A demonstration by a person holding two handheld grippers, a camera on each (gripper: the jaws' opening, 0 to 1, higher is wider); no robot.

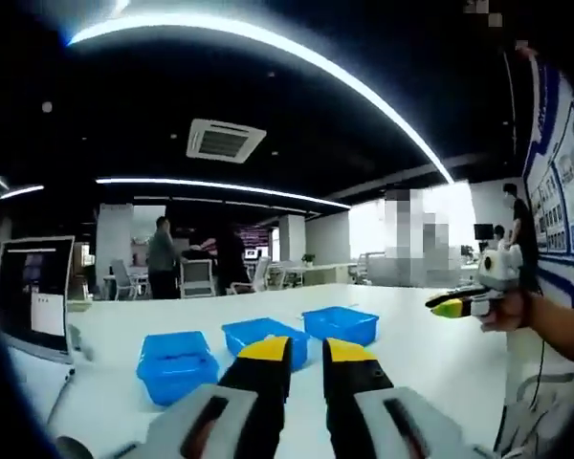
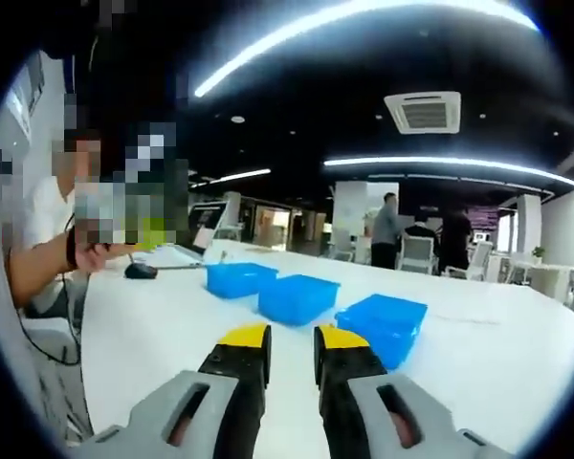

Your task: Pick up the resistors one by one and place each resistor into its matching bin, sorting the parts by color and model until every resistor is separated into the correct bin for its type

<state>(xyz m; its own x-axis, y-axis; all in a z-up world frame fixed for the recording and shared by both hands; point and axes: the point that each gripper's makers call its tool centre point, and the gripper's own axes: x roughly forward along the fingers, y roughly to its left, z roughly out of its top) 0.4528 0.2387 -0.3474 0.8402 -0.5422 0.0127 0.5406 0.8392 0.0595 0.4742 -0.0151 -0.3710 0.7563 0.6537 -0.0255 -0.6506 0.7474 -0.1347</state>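
Observation:
Three blue bins stand in a row on the white table (image 1: 430,363): a left bin (image 1: 177,363), a middle bin (image 1: 258,337) and a right bin (image 1: 341,325). Their insides are hidden from this low angle. My left gripper (image 1: 306,352) hovers just in front of the middle bin, its yellow-tipped jaws a little apart with nothing between them. In the right gripper view the same bins (image 2: 239,278) (image 2: 298,297) (image 2: 383,327) lie ahead of my right gripper (image 2: 292,346), which is also slightly open and empty. The right gripper (image 1: 452,307) also shows in the left gripper view, held up in a hand.
A monitor (image 1: 33,296) stands at the table's left edge. A dark mouse (image 2: 141,271) and a keyboard lie beyond the bins. The person's arm (image 1: 555,325) is at the table's side. Other people (image 1: 161,256) and chairs are far back in the office.

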